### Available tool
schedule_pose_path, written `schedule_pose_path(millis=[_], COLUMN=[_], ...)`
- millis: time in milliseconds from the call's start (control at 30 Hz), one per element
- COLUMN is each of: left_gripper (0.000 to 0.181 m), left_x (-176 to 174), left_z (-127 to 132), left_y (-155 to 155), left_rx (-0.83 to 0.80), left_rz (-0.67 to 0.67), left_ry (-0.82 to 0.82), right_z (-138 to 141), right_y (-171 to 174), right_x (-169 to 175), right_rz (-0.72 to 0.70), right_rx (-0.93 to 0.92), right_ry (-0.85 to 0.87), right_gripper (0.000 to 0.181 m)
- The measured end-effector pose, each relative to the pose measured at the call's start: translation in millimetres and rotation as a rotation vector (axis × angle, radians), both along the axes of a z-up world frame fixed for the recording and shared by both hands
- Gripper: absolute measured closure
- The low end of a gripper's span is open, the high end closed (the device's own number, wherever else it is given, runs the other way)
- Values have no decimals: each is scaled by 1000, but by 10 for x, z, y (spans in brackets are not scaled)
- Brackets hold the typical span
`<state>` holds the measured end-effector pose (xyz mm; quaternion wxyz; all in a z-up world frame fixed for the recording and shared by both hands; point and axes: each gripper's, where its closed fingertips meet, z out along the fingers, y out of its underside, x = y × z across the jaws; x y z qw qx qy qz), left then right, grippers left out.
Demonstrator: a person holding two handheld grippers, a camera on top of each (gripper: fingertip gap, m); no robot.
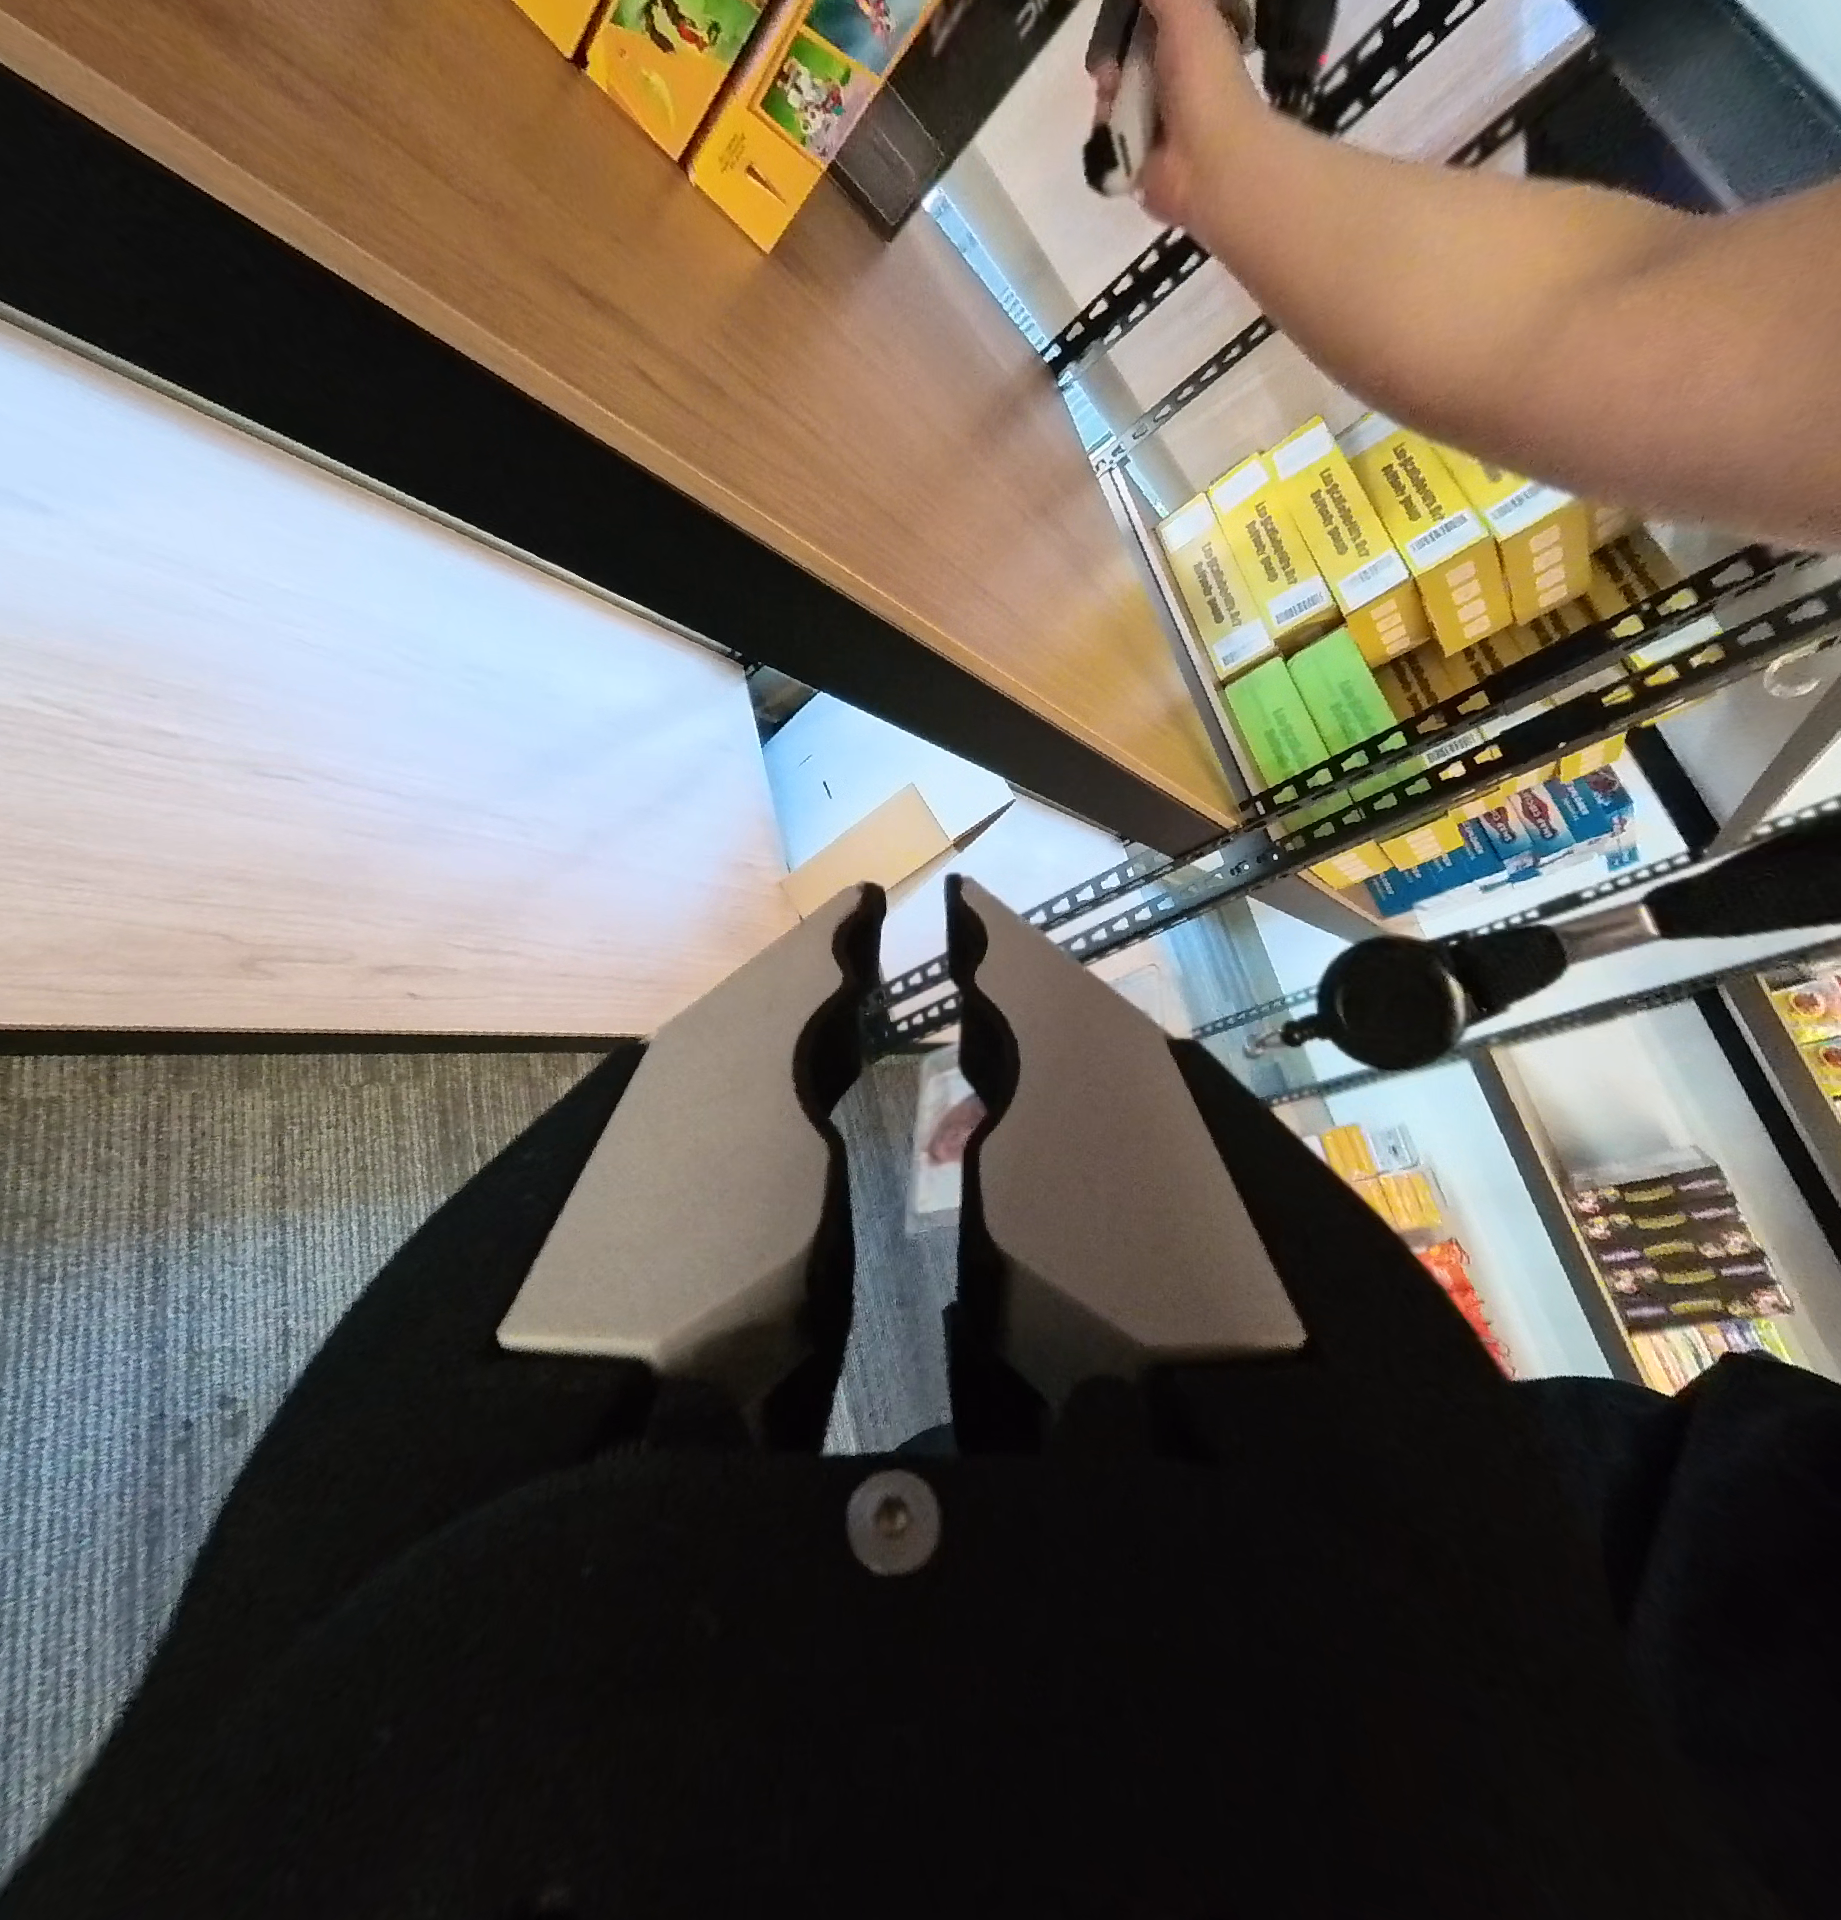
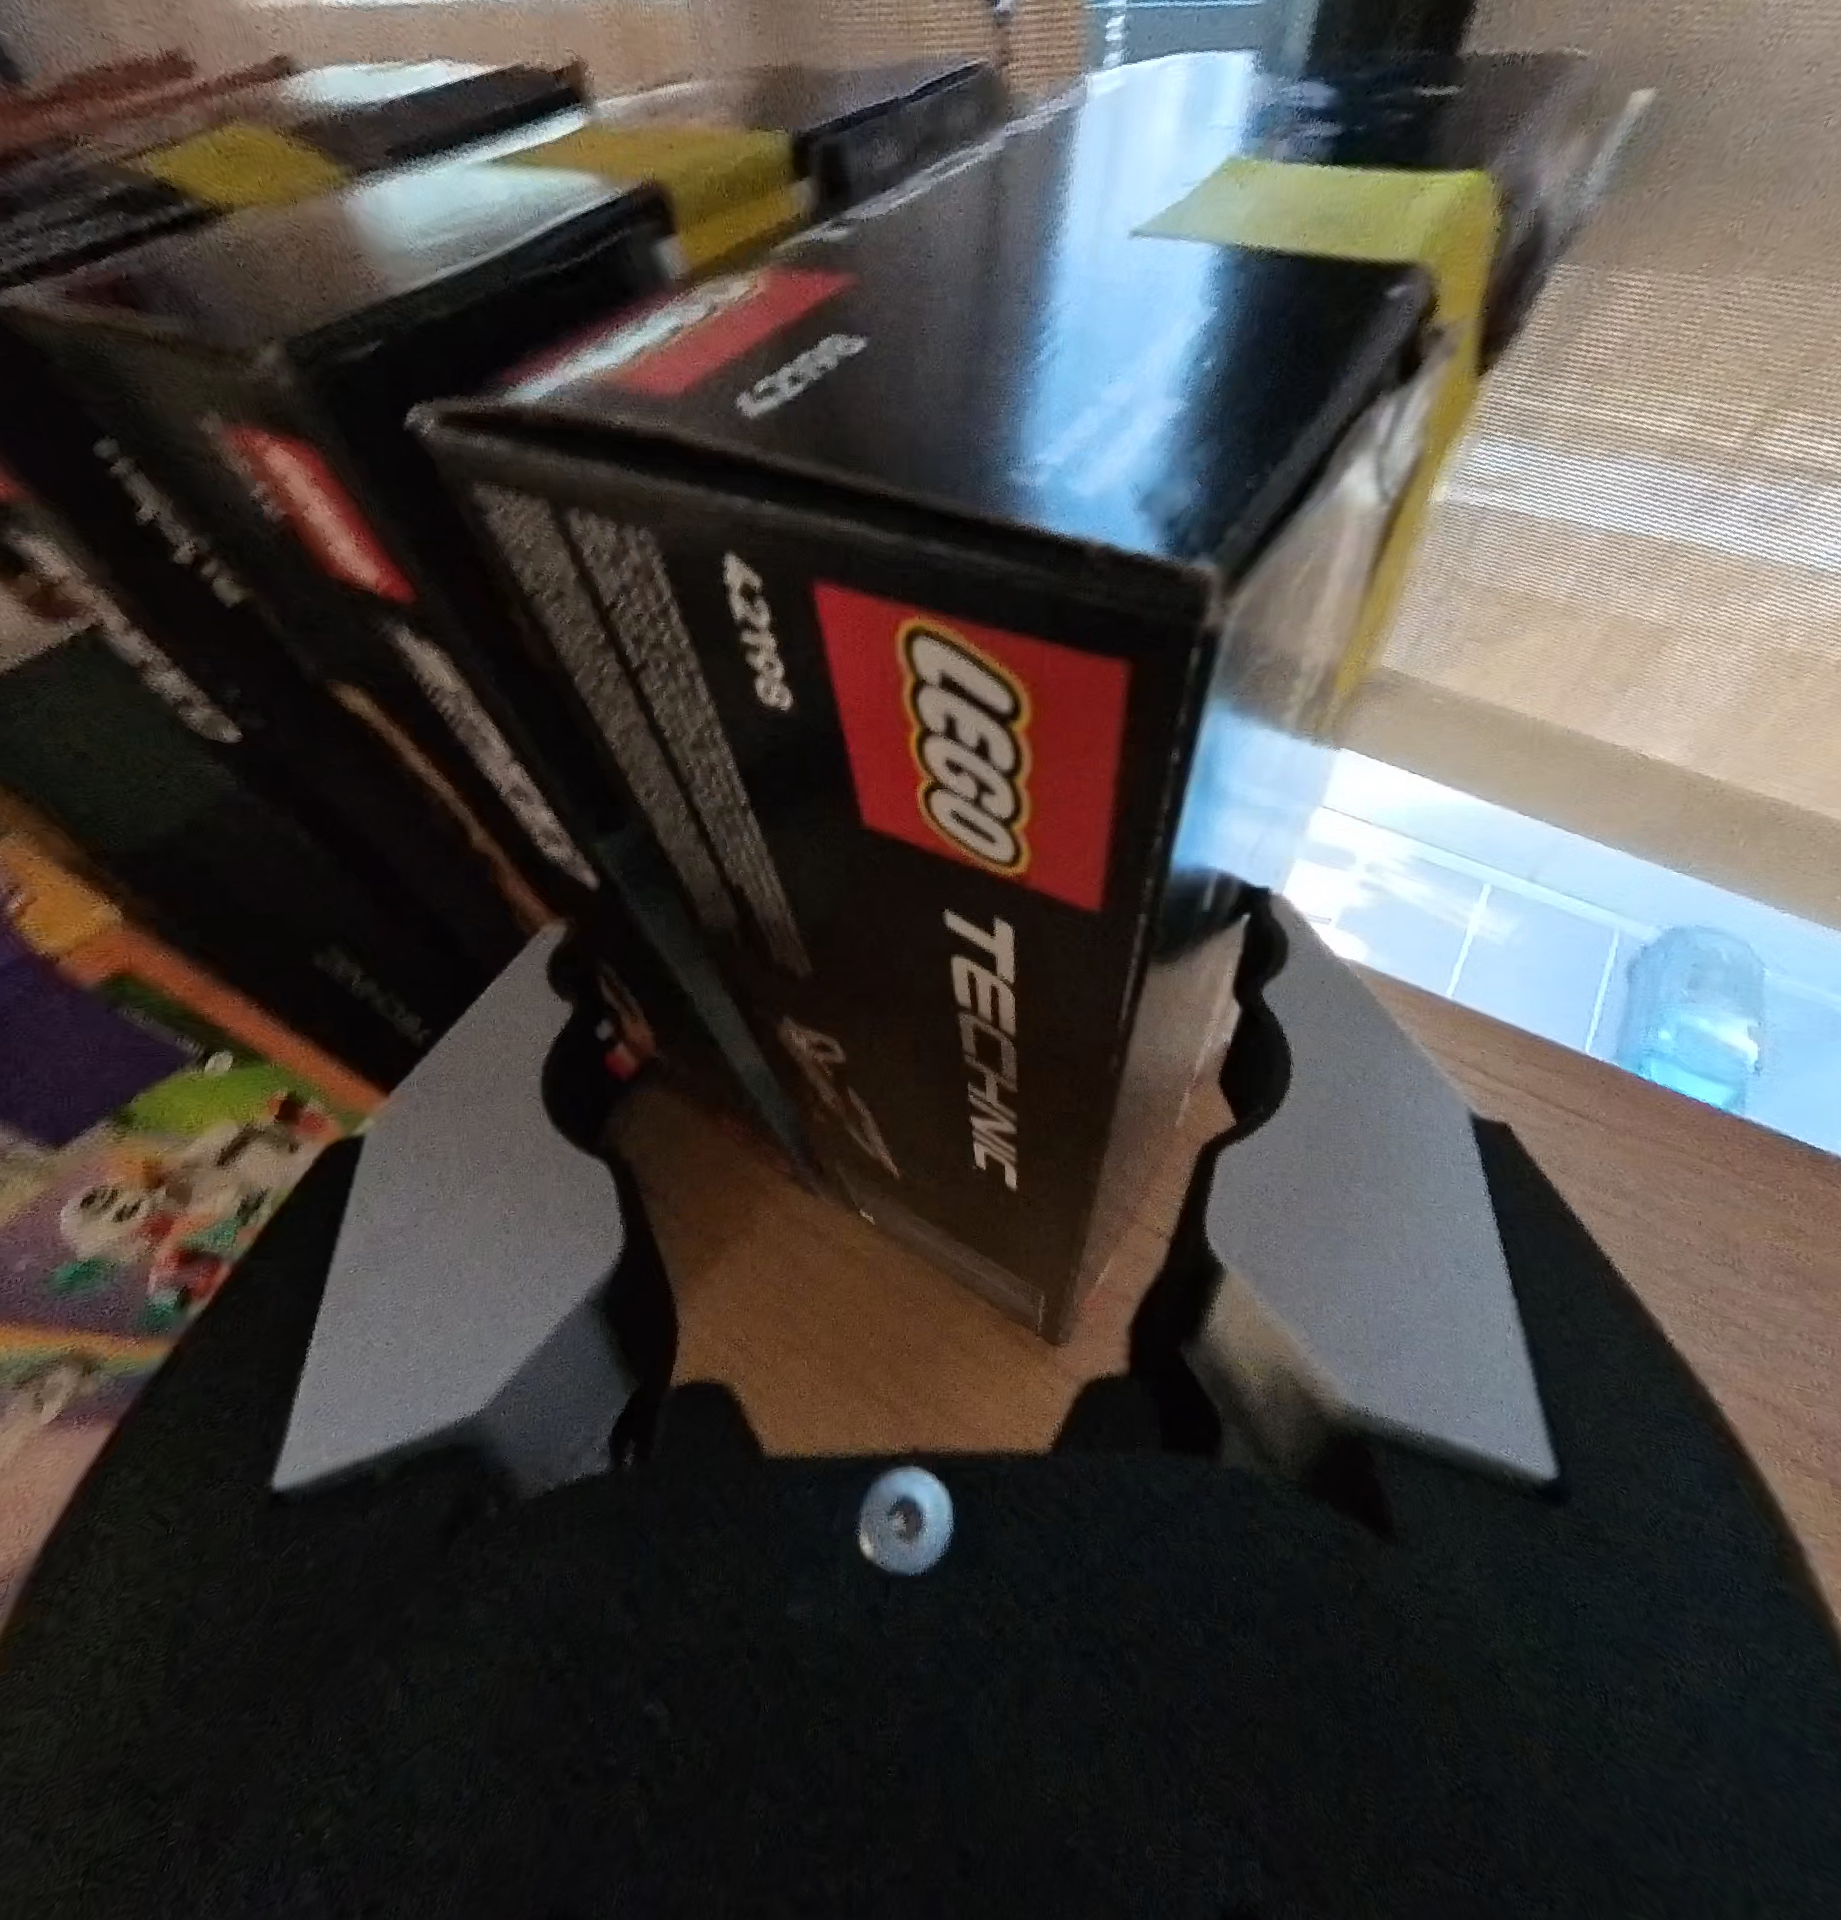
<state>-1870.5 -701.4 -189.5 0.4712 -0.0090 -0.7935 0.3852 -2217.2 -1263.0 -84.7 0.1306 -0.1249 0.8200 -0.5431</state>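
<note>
While the left gripper [image 1: 916, 894] just hangs low over the grey carpet [image 1: 168, 1299] with its fingers all but closed, only a thin slit between them and nothing in it, all the action is up on the wooden shelf [image 1: 687, 343]. The right gripper [image 2: 908, 925] is spread wide around the near end of a black box [image 2: 895, 499], which stands at the end of a row of similar black boxes [image 2: 303, 436], with a purple box [image 2: 64, 1039] lower left. From the left wrist view you can see the person's hand [image 1: 1186, 114] up there at that same box, which leans next to some yellow boxes [image 1: 687, 83]. Honestly I can't tell if the fingers are actually pinching it: the left finger looks like it meets the box's side, but on the right there seems to be a sliver of gap, and the picture is blurry. My take: the box sits off-centre and skewed between the fingers, only its near end is inside them, and the cardboard is glossy, so a grip here wants both pads flat on the two big faces, squeezed evenly, or the long box will likely swing or slip. Off to the right is a metal rack [image 1: 1363, 540] full of yellow packets.
</note>
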Motion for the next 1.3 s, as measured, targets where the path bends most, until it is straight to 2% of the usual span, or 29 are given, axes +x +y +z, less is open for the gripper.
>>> schedule_pose_path(millis=[100, 200, 300, 400, 433, 500, 567, 600, 667, 767, 833, 900, 933, 1000, 1100, 1233, 1300], left_gripper=[172, 172, 172, 171, 171, 169, 154, 139, 126, 123, 121, 116, 113, 110, 111, 114, 113], left_x=[34, 65, 109, 224, 303, 561, 1005, 1307, 1913, 2678, 3150, 3469, 3599, 3762, 3895, 3963, 3999], left_z=[1, -34, -60, -61, -44, 0, -10, -8, 85, 305, 483, 561, 525, 358, -8, -350, -416], left_y=[-14, -5, -17, -84, -132, -281, -493, -631, -947, -1539, -2020, -2447, -2619, -2851, -2978, -3088, -3179], left_rx=[4, 8, 16, 11, 1, -35, -76, -90, -118, -215, -310, -366, -351, -288, -208, -222, -231], left_rz=[-2, -19, -20, 1, 21, 83, 165, 224, 332, 388, 437, 433, 430, 440, 405, 303, 277], left_ry=[2, -17, -20, -39, -56, -131, -314, -428, -592, -816, -1001, -1125, -1145, -1059, -967, -1023, -1054], right_z=[-13, 29, 18, -41, -33, -1, -156, -242, -368, -537, -700, -869, -928, -978, -987, -934, -942], right_y=[97, 90, 99, 199, 281, 614, 1071, 1328, 1847, 2528, 2843, 3095, 3184, 3330, 3486, 3656, 3751], right_x=[13, -33, -45, -243, -371, -318, -51, 177, 633, 1295, 1605, 1909, 2024, 2283, 2718, 3252, 3471], right_rz=[78, 61, 61, -4, -85, -120, -75, -16, 74, 186, 196, 215, 197, 152, 106, 88, 103], right_rx=[-12, -31, -63, -65, -99, -201, -200, -187, -157, -103, -63, -11, 6, 23, 52, 67, 85], right_ry=[22, -34, -42, 21, 56, 58, 112, 106, 66, -25, -18, -10, -9, -77, -182, -228, -220], right_gripper=[61, 76, 75, 96, 99, 100, 100, 100, 100, 107, 107, 107, 107, 107, 108, 109, 110])
